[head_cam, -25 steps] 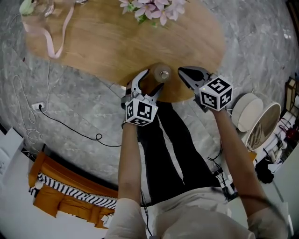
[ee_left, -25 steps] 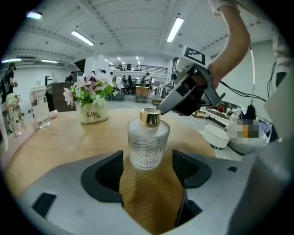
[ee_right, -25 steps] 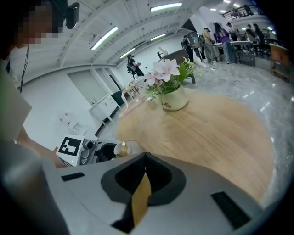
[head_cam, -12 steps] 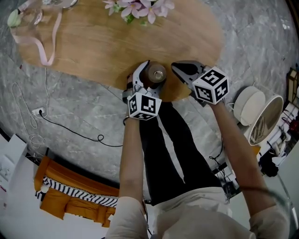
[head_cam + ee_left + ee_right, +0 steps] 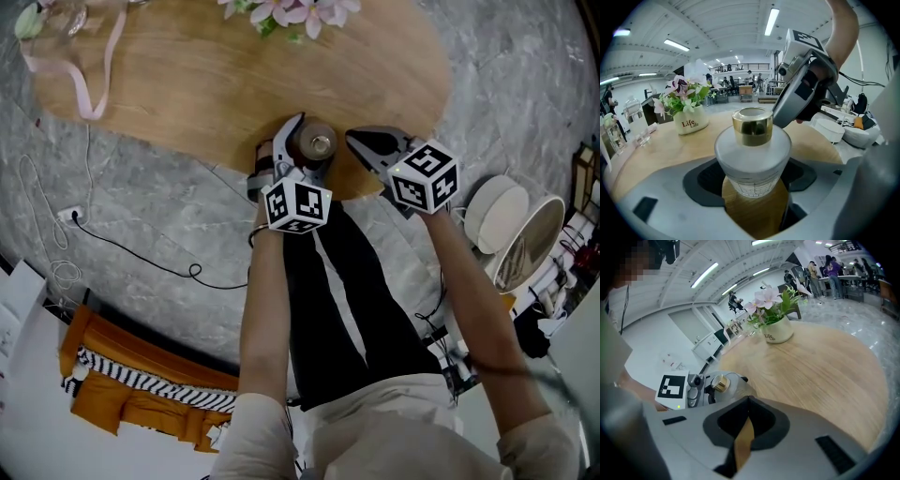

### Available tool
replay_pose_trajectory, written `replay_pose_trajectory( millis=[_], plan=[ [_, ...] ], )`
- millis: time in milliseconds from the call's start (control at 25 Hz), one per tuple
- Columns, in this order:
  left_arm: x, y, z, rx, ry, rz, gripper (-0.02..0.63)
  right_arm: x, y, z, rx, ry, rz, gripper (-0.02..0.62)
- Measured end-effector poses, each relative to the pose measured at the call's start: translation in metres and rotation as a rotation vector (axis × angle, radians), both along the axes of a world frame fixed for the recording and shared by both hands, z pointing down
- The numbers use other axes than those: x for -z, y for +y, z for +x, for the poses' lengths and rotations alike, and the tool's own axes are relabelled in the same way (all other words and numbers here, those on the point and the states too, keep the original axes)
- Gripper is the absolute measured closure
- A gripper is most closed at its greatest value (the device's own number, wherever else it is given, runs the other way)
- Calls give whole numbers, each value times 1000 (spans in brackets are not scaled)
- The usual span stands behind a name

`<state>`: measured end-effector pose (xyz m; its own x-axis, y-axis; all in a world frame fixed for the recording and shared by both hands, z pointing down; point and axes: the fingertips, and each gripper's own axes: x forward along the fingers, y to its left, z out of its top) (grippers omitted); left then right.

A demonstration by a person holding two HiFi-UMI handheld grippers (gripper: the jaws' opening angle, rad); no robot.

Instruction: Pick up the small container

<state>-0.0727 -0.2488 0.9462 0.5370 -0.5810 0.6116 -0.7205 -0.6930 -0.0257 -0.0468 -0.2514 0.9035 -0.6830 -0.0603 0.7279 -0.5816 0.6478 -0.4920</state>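
The small container (image 5: 752, 154) is a frosted glass jar with a gold cap, standing on the oval wooden table (image 5: 187, 84) near its front edge. My left gripper (image 5: 752, 187) reaches around it, a jaw on each side; the jaws have just been opening and stand wide, with no visible press on the glass. From the head view the container (image 5: 317, 145) sits inside the left gripper (image 5: 309, 142). My right gripper (image 5: 358, 141) hovers just right of it with its jaws together and nothing between them. The right gripper (image 5: 746, 401) view shows the container (image 5: 721, 383) off to its left.
A white pot of pink flowers (image 5: 691, 122) stands at the table's far side. Glass bottles (image 5: 635, 117) and a pink ribbon (image 5: 94, 66) lie at the far left. White dishes (image 5: 506, 225) sit on the floor to the right, a black cable (image 5: 141, 253) to the left.
My left gripper has slid forward and to the right, so the container now stands between its jaws instead of beside them. The right gripper has stayed in place.
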Motion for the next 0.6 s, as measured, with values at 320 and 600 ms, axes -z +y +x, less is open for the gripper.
replay_pose_trajectory(
  millis=[320,600],
  plan=[
    [-5,-1,0,5,-41,-13,276,2,3,-4,15,0,5,528],
    [-4,-1,0,9,-37,-8,276,0,14,4,13,8,-7,528]
  ],
)
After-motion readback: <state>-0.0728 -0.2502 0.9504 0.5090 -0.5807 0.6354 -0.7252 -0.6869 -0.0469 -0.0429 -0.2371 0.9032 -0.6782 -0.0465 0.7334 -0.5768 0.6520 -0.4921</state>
